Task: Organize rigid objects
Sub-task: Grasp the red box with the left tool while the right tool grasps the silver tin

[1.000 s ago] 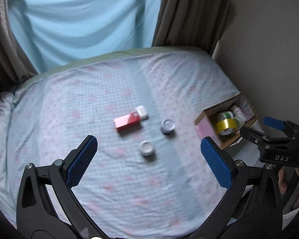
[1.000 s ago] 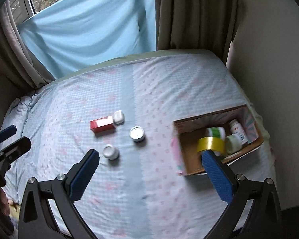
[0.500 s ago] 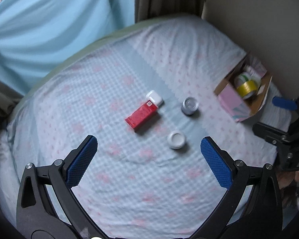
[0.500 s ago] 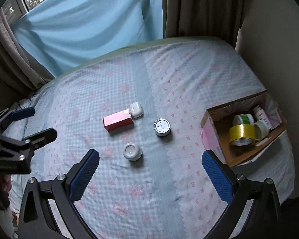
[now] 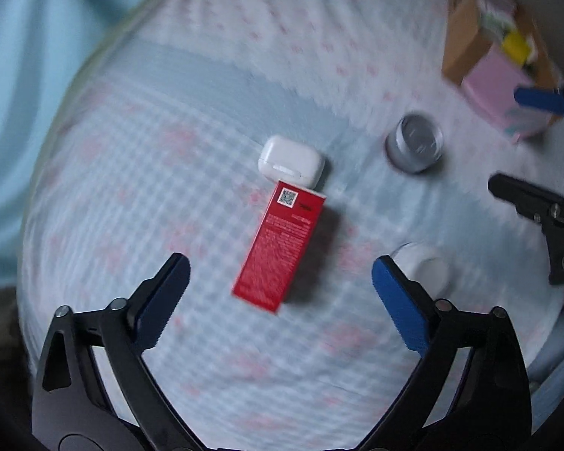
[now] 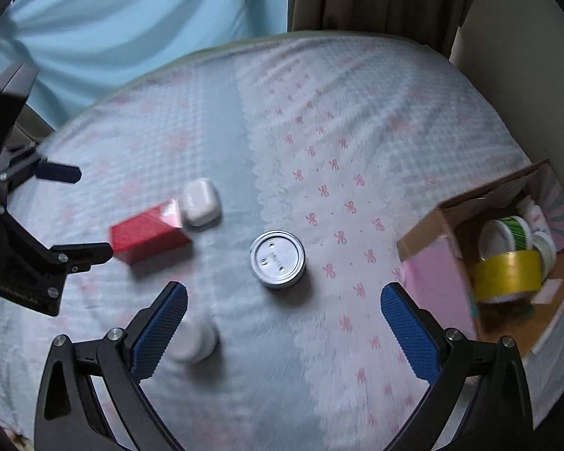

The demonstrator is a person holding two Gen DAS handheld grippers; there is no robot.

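A red box (image 5: 280,248) lies on the bed, touching a white earbud case (image 5: 291,160). My left gripper (image 5: 280,285) is open just above the box's near end. A silver tin (image 5: 415,143) and a white jar (image 5: 428,272) lie to the right. In the right wrist view my right gripper (image 6: 284,317) is open above the silver tin (image 6: 277,259), with the white jar (image 6: 193,342) by its left finger, the red box (image 6: 146,233) and the earbud case (image 6: 201,203) further left. The left gripper (image 6: 71,218) shows at the left edge.
A cardboard box (image 6: 428,233) at the bed's right edge holds a yellow tape roll (image 6: 507,276), a green-striped roll (image 6: 507,231) and white containers. It also shows in the left wrist view (image 5: 466,22). Blue curtain (image 6: 131,18) and a wall lie beyond the bed.
Both grippers have dropped closer to the bed. The left one has moved over the red box, the right one over the silver tin. Both stay open.
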